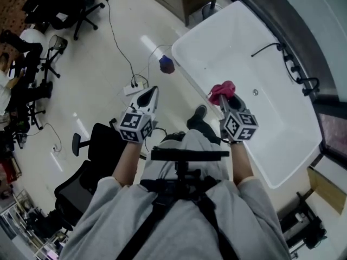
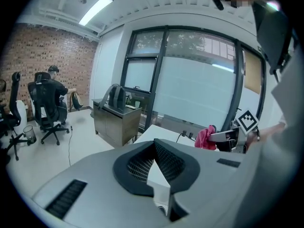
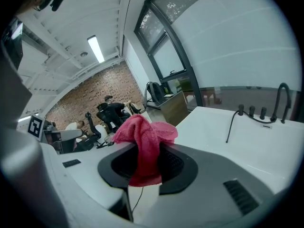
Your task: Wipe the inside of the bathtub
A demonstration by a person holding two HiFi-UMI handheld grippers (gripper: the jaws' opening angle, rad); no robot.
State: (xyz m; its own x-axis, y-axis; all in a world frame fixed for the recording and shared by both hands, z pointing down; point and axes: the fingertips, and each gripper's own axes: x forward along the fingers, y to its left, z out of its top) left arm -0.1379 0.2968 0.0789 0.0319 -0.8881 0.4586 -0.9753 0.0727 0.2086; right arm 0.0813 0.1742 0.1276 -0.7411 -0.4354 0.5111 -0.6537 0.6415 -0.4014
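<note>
Pink cloth (image 3: 142,137) in right claw (image 1: 227,98)

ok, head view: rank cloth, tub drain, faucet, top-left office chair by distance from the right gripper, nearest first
1. red cloth, clamped in the jaws of the right gripper.
2. drain, on the tub floor just to its right.
3. faucet, on the tub's right rim.
4. office chair, across the room, top left.

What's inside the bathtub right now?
The bathtub shows a bare white floor and a small drain. The right gripper, shut on the pink cloth, covers part of its near wall.
</note>
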